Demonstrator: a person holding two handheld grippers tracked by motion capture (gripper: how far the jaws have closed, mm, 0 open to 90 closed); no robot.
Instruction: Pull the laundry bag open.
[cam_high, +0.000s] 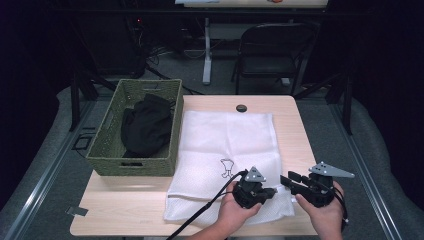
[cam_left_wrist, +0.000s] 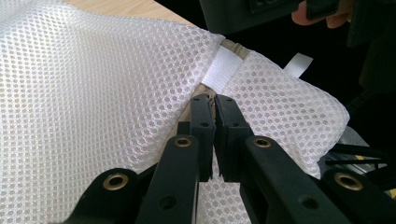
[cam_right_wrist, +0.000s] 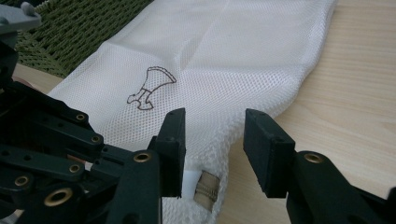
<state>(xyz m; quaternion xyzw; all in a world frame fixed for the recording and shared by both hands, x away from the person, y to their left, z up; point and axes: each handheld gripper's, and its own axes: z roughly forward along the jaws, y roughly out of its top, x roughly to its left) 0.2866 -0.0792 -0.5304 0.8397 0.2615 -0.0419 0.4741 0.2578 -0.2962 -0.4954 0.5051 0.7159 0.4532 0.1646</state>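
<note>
Where basket (cam_high: 135, 127) meets table (cam_high: 295, 125): chair (cam_high: 272, 50)

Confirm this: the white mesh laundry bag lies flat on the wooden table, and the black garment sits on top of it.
Not quite. The white mesh laundry bag does lie on the wooden table, but the black garment sits inside the green woven basket beside it, as the high view shows.

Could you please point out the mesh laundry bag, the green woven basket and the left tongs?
mesh laundry bag (cam_high: 225, 135), high view, bare middle of the mesh.
green woven basket (cam_high: 135, 166), high view, near wall by the handle slot.
left tongs (cam_left_wrist: 215, 100), left gripper view, between the fingertips.
</note>
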